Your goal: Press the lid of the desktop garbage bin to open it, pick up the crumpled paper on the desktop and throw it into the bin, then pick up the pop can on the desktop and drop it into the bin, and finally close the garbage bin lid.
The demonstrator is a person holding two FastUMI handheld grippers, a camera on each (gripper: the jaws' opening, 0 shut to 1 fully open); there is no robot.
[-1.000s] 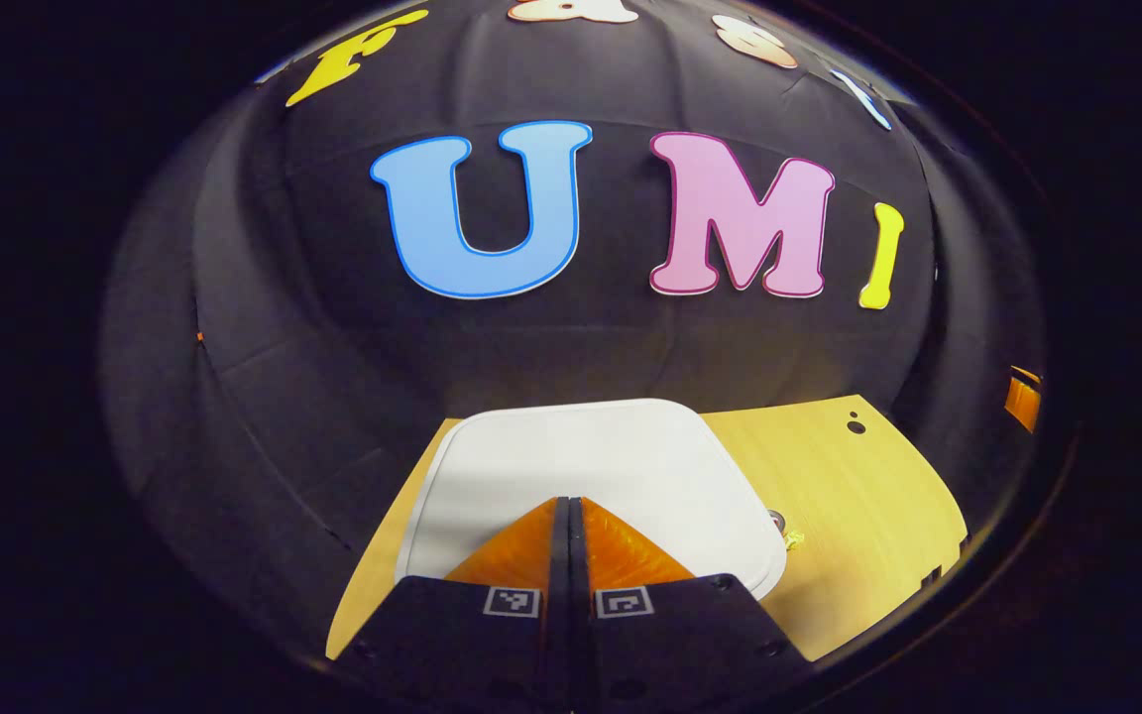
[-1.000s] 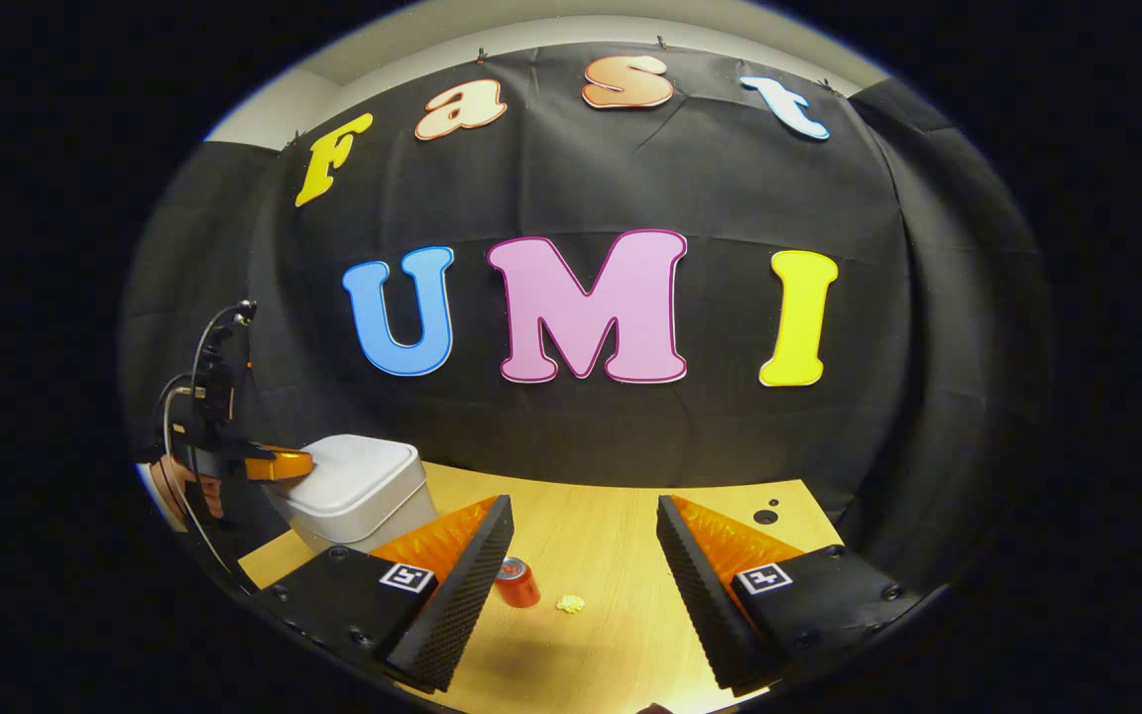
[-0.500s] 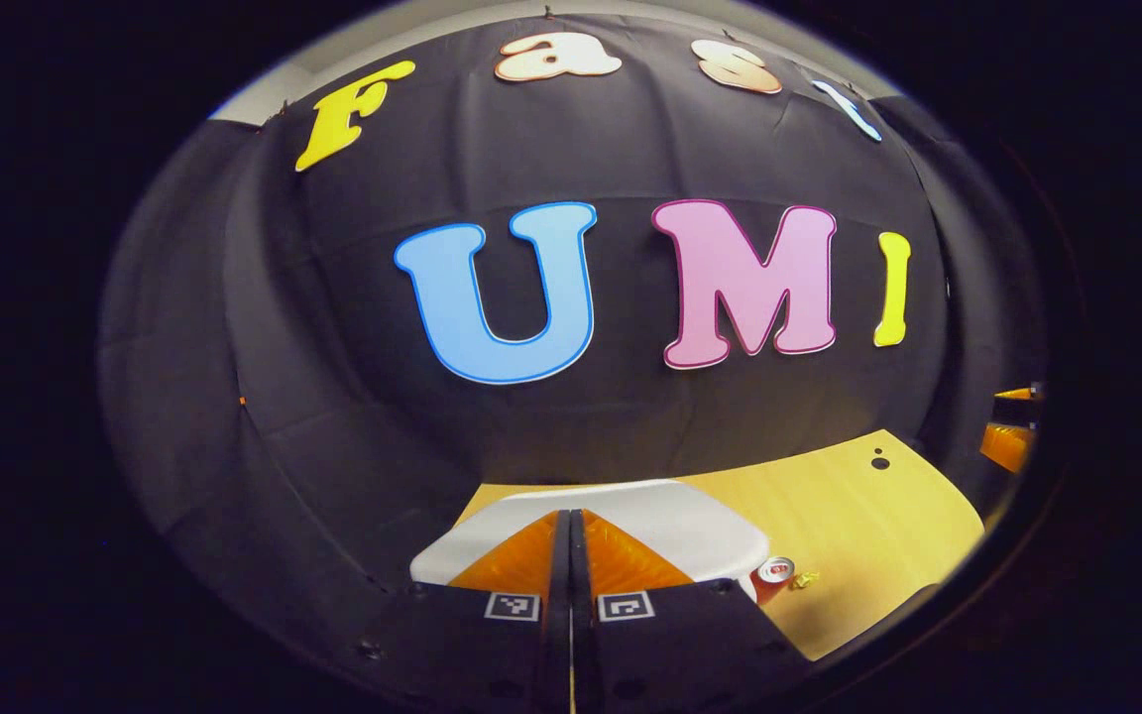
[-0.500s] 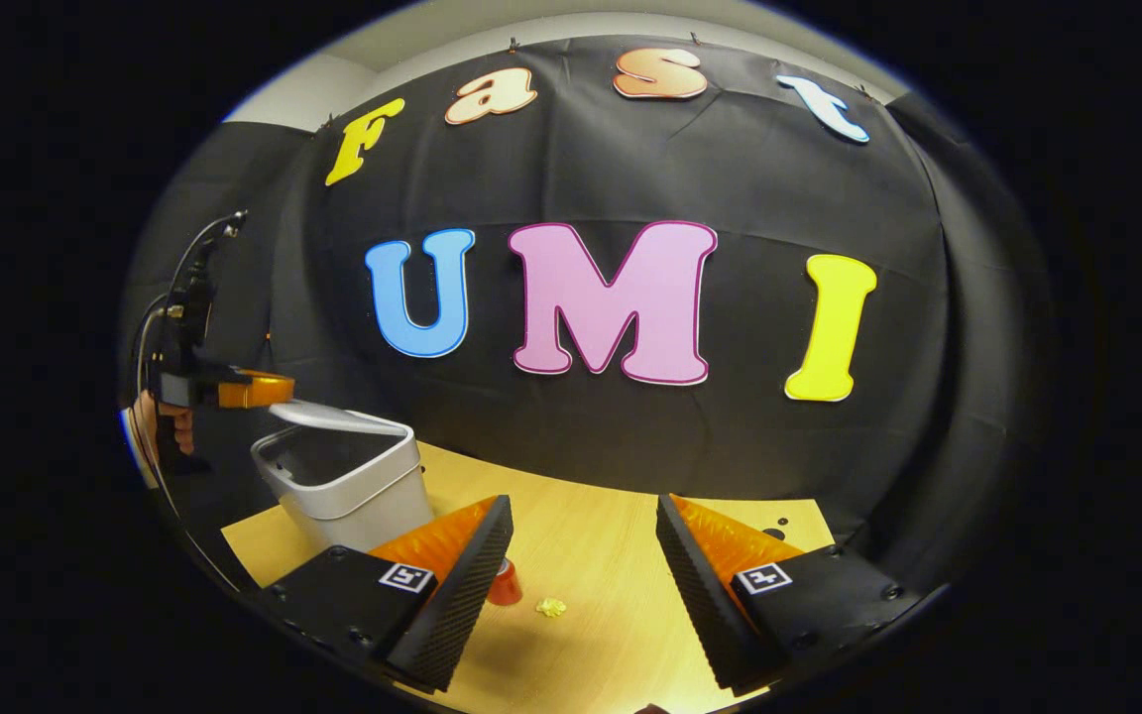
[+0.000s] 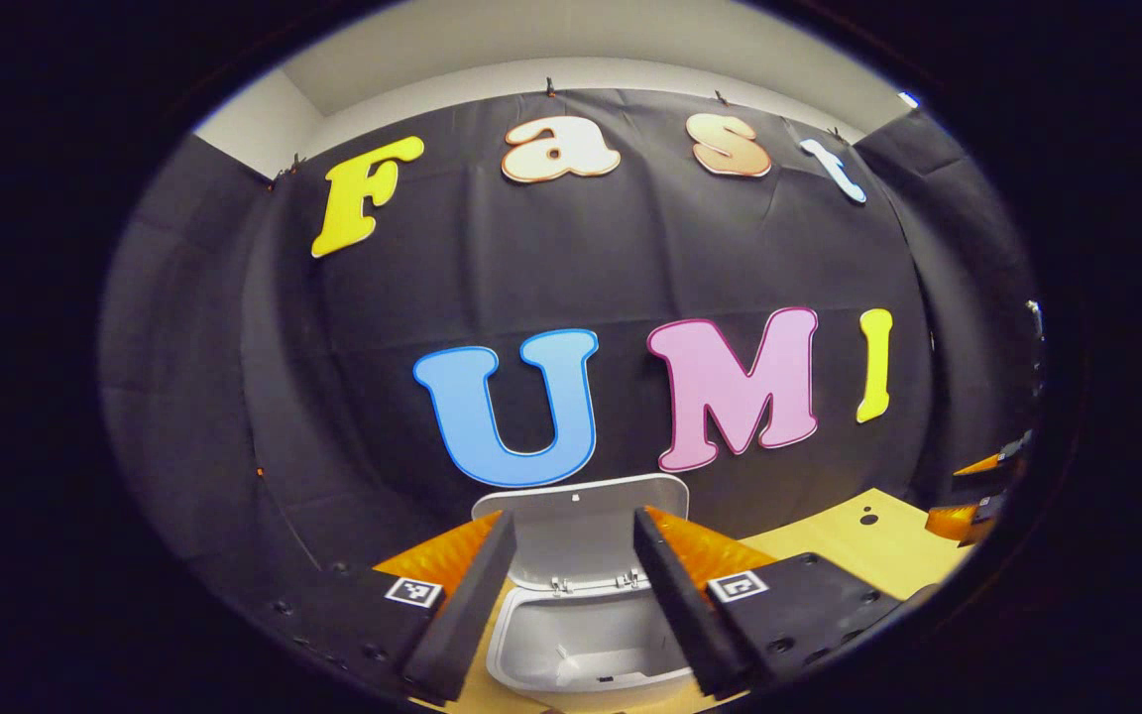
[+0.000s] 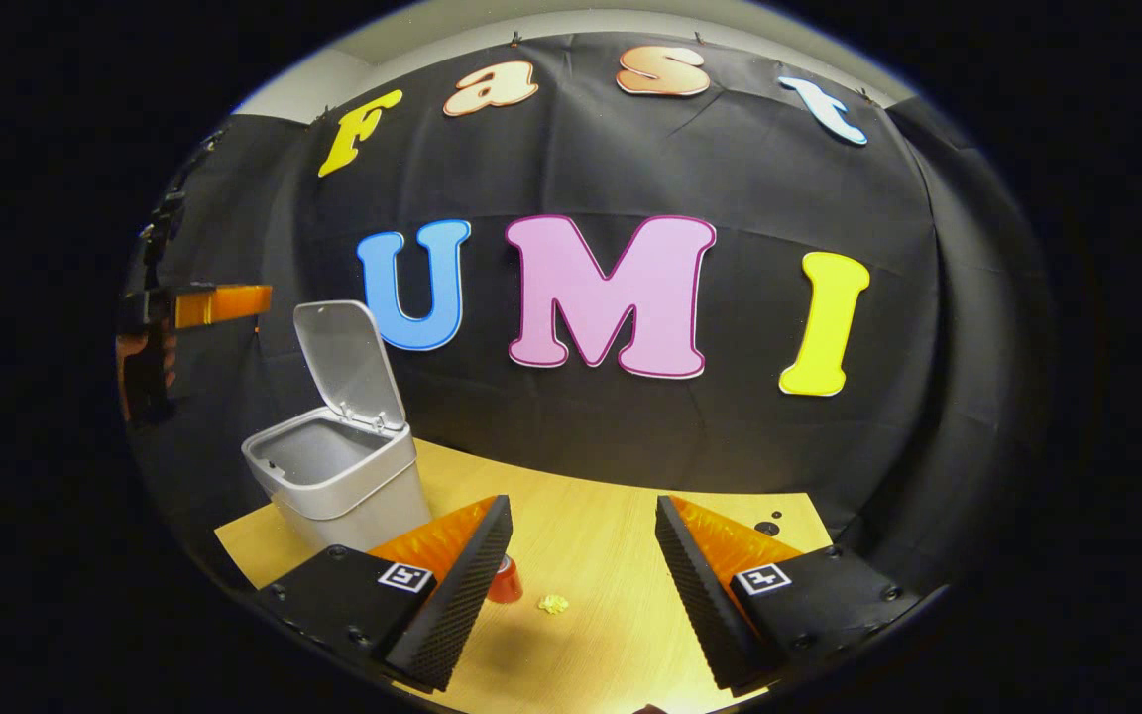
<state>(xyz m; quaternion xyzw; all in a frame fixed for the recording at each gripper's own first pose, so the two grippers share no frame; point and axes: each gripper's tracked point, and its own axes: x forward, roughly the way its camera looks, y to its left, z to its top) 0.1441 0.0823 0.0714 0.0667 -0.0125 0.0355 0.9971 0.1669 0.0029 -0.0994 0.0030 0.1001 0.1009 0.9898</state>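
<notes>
The grey desktop bin [image 6: 338,486] stands at the table's left with its lid [image 6: 343,362] swung upright. In the left gripper view the bin [image 5: 581,645] lies below me, its inside bare, the lid [image 5: 581,526] raised behind it. My left gripper [image 5: 566,605] is open above the bin mouth; in the right gripper view the left gripper [image 6: 219,302] hovers high to the bin's left. My right gripper [image 6: 581,585] is open over the table. A red pop can [image 6: 506,585] peeks past its left finger. A small yellow crumpled paper [image 6: 553,603] lies just right of the can.
The wooden table [image 6: 591,535] has two small dark holes [image 6: 767,527] near its back right corner. The black cloth wall rises right behind the bin and table. A hand [image 6: 140,362] holds the left gripper at the far left.
The bin lid has sprung from closed to fully upright. My left gripper has risen off the lid and gone from shut to open. My right gripper has hardly moved.
</notes>
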